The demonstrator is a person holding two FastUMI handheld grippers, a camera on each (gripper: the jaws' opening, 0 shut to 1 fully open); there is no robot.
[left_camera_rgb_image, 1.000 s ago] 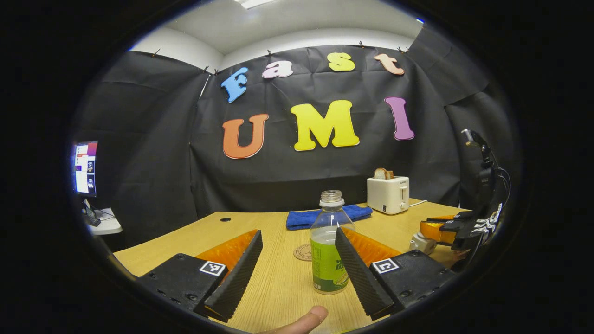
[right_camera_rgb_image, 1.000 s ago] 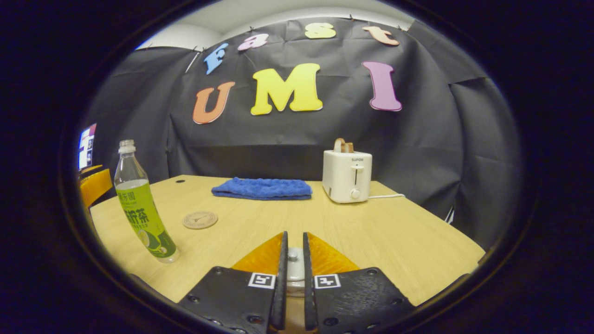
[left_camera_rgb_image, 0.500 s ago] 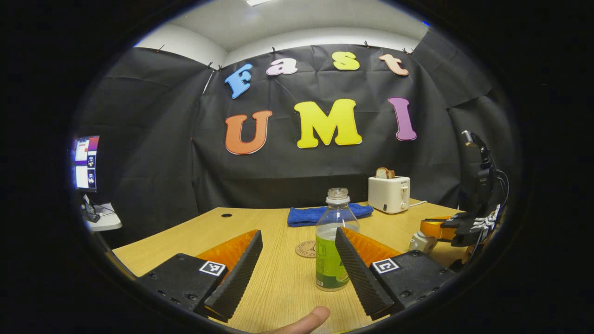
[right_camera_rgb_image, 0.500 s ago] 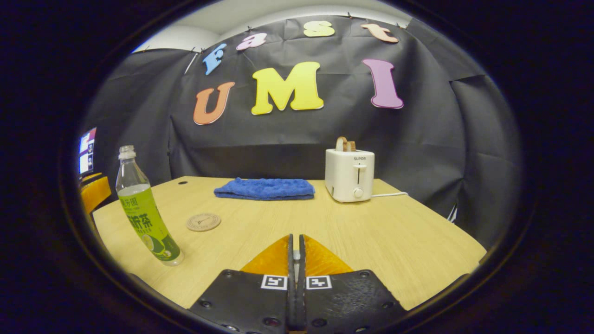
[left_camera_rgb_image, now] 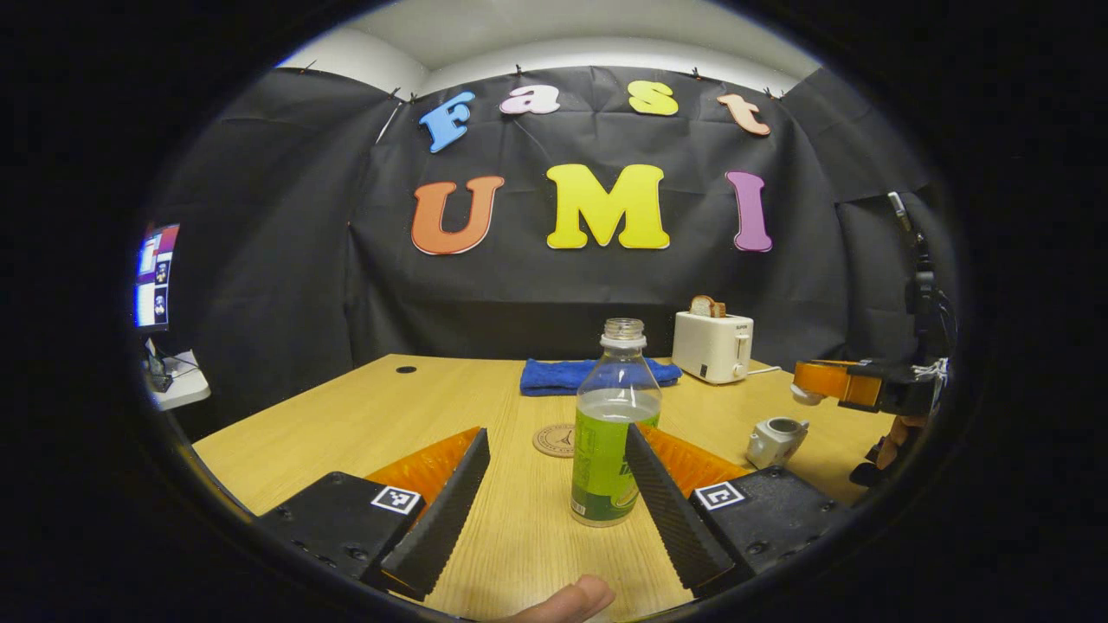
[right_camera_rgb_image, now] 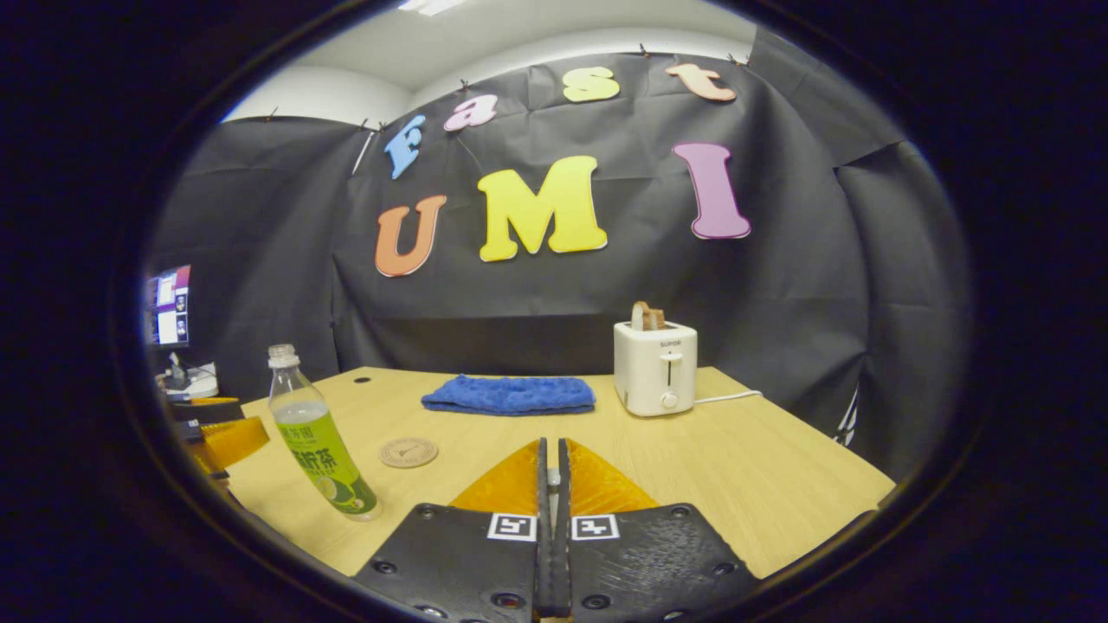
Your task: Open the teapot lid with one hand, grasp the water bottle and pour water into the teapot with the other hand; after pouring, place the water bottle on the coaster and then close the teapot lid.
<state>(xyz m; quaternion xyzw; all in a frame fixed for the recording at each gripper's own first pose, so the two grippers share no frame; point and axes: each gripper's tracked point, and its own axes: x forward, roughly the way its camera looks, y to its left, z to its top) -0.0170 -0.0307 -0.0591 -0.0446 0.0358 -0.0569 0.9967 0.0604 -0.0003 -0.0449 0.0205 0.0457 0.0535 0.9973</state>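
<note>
Left gripper view, from left to right. A monitor [left_camera_rgb_image: 157, 277] stands on a side table beyond the wooden surface [left_camera_rgb_image: 363, 415]. The left gripper [left_camera_rgb_image: 554, 510] is held low over the near part of the surface with its fingers [left_camera_rgb_image: 441, 510] spread wide and nothing between them in contact; a fingertip of the person's hand [left_camera_rgb_image: 567, 600] shows at the bottom edge. The water bottle [left_camera_rgb_image: 610, 428] stands upright and uncapped on the surface, its lower part partly hidden by the right-hand finger; whether that finger touches it cannot be told. The round coaster [left_camera_rgb_image: 554, 439] lies flat just behind and to the left of the bottle, apart from it. A folded blue cloth [left_camera_rgb_image: 571, 375] lies farther back, and a white toaster [left_camera_rgb_image: 712, 346] with a slice of bread stands beside it. The small white teapot [left_camera_rgb_image: 775, 439] sits on the surface with its mouth uncovered. Above it the right gripper [left_camera_rgb_image: 809, 385] is held level, the teapot lid [left_camera_rgb_image: 803, 396] showing pale at its fingertips, clear of the pot.

Right gripper view, from left to right. The water bottle [right_camera_rgb_image: 320, 437] stands near the left edge of the surface, the coaster [right_camera_rgb_image: 409, 452] to its right, then the cloth [right_camera_rgb_image: 509, 394] and the toaster [right_camera_rgb_image: 655, 367]. The right gripper [right_camera_rgb_image: 550, 472] has its fingers drawn almost together, a narrow slit between them in which a sliver of the pale lid [right_camera_rgb_image: 550, 478] is pinched.
</note>
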